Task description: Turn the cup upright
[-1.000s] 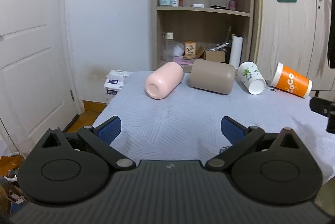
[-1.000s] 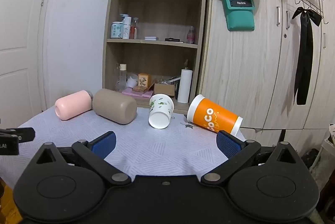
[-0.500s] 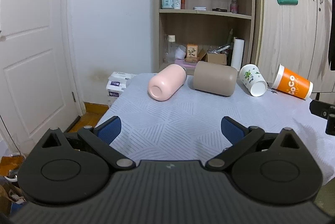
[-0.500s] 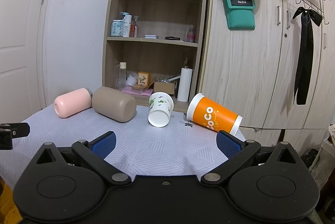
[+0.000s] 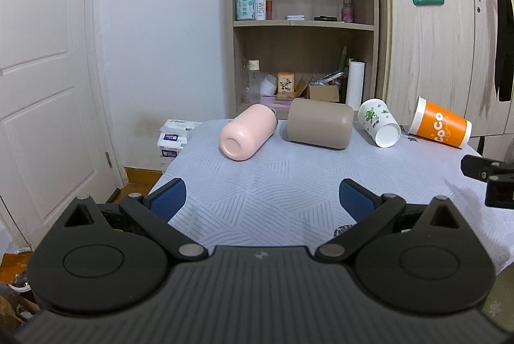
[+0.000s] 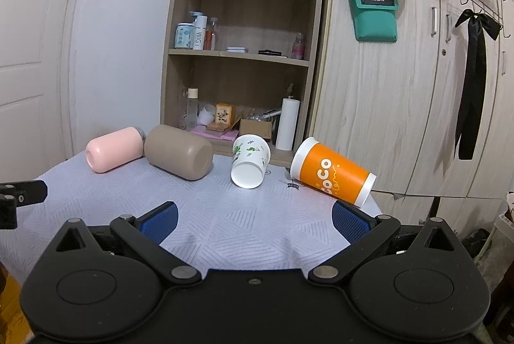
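Several cups lie on their sides along the far edge of a table with a pale blue-grey cloth (image 5: 289,183): a pink cup (image 5: 247,131) (image 6: 114,148), a taupe cup (image 5: 318,123) (image 6: 180,151), a white paper cup with green prints (image 5: 379,122) (image 6: 250,160), and an orange paper cup (image 5: 441,127) (image 6: 331,173). My left gripper (image 5: 261,199) is open and empty over the near left part of the table. My right gripper (image 6: 255,220) is open and empty over the near right part, short of the white and orange cups.
A wooden shelf unit (image 6: 244,54) with bottles and boxes stands behind the table. Wooden cupboards (image 6: 401,86) are at the right, a white door (image 5: 38,70) at the left. Boxes (image 5: 175,135) are stacked on the floor by the table's left corner.
Both grippers have tilted up and drawn back slightly, so the cups sit lower and smaller in both views. Both stay open. The cups have not moved.
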Tool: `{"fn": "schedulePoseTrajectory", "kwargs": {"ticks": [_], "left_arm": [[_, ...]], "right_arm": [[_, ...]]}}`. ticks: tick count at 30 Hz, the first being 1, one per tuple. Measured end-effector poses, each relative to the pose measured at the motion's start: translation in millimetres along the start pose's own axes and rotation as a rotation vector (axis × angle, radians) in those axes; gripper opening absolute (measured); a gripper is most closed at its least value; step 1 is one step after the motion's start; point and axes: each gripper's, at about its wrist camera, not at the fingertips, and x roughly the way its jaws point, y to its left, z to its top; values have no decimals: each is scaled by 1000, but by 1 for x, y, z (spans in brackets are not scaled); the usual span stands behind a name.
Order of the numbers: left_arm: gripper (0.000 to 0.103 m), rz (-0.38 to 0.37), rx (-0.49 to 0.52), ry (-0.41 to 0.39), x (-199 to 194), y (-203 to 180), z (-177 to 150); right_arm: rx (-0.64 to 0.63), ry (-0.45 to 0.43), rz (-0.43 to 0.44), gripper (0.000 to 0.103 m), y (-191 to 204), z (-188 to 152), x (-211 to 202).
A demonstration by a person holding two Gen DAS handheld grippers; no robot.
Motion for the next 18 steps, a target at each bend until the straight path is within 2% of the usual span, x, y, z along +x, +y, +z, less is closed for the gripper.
{"fn": "schedulePoseTrajectory", "kwargs": {"ticks": [18], "left_arm": [[103,-11,-9,15,3,1,-1]], "right_arm": [[-15,14,7,103,2,0,2]]}}
